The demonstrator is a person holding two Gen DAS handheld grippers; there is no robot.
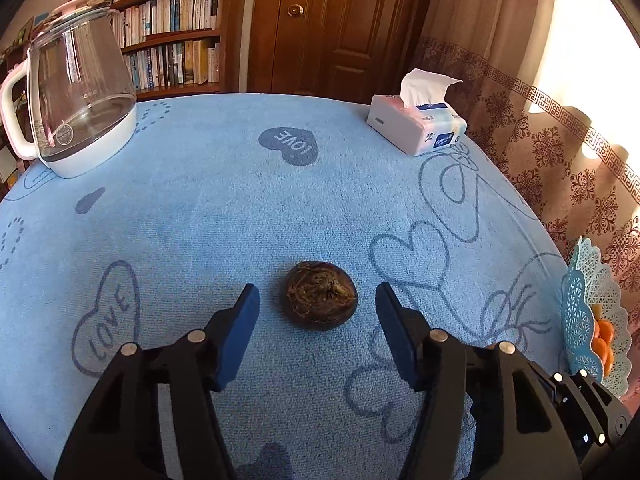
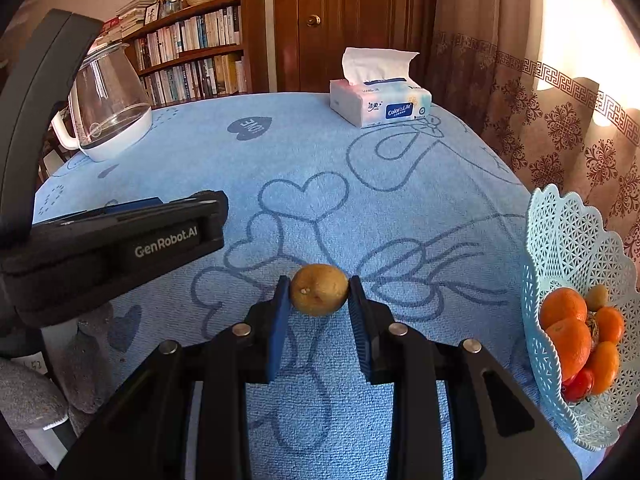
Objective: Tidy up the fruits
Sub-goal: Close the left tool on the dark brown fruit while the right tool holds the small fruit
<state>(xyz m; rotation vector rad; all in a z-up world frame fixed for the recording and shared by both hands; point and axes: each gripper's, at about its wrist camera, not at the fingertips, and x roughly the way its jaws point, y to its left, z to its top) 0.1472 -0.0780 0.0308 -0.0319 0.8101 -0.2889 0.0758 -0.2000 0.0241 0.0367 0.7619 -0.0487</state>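
Orange tangerines [image 2: 568,328] already fill the lacy blue basket [image 2: 560,232] at the desk's right edge, while the right gripper [image 2: 319,292] fingers clench a yellow-brown fruit [image 2: 319,289] and the left gripper [image 1: 318,300] fingers straddle, untouching, a dark fibrous fruit [image 1: 320,295] on the blue cloth [image 1: 240,208].

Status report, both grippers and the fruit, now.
Left gripper open, straddling dark brown fruit. Right gripper shut on yellow-brown fruit. Basket right, path clear.
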